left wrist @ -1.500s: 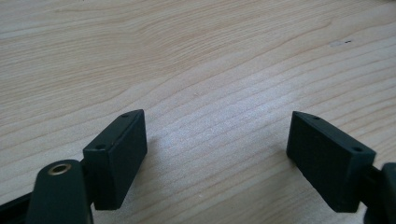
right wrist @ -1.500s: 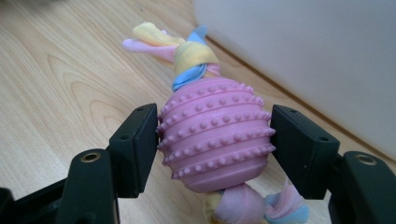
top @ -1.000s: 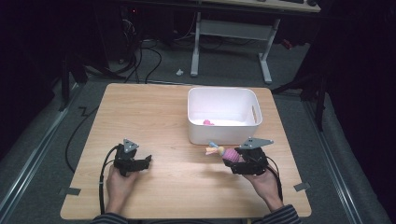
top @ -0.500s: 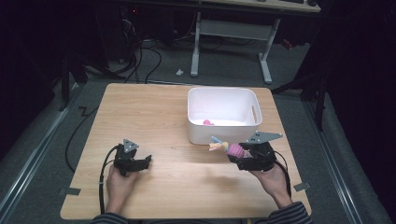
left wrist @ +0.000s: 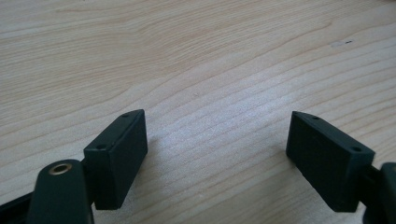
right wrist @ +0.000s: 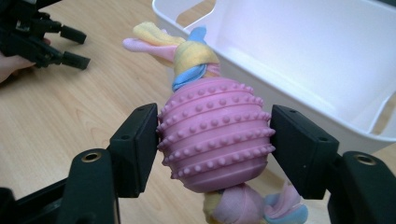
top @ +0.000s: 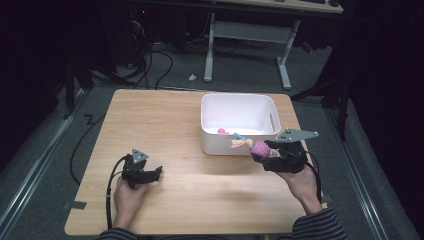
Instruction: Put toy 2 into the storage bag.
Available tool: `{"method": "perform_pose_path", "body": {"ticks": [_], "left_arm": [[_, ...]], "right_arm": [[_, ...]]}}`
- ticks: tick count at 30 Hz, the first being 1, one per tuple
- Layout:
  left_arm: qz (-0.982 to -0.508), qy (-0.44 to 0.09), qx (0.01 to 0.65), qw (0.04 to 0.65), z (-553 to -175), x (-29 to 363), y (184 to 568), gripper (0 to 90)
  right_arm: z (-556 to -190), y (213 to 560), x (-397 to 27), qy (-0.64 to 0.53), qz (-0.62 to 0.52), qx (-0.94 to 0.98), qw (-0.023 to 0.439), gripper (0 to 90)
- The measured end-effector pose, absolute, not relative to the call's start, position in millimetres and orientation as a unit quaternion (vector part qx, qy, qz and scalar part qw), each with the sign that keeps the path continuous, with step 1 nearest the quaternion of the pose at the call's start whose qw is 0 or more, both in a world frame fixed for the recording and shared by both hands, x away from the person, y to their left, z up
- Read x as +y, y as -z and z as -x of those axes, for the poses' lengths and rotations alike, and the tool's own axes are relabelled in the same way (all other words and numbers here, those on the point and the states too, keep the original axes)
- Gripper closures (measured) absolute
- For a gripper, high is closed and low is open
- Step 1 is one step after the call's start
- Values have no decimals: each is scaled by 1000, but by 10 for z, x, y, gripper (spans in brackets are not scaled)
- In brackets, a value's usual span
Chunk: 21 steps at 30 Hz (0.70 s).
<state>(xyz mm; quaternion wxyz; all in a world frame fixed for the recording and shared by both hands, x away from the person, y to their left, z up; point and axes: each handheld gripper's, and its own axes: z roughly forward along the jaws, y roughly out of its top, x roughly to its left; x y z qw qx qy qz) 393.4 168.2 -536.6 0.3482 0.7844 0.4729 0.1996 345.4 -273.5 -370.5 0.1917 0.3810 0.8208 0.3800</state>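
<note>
Right tool (right wrist: 212, 140) was clamped on the pink knobbed toy (right wrist: 215, 133), held above the surface's right edge just before the white bin (top: 240, 122), long axis pointing binward, while left tool (left wrist: 215, 154), wide, was rested near the front-left corner.

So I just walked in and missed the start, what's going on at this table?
A person at a wooden table holds a hand-held gripper in each hand. The right hand-held gripper is shut on a pink knobbly rubber toy with pastel knotted rope ends, held off the table beside the near wall of a white plastic bin. Something pink already lies inside the bin. The left hand-held gripper sits low over the bare table, jaws open, holding nothing.
</note>
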Motion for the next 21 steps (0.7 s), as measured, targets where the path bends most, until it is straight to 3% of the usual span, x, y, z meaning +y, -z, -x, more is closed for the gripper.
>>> {"method": "perform_pose_path", "body": {"ticks": [21], "left_arm": [[-784, -199, 473, 349, -3934, 1682, 5366, 208]], "right_arm": [[-3914, 3418, -2739, -377, -378, 818, 215, 349]]}}
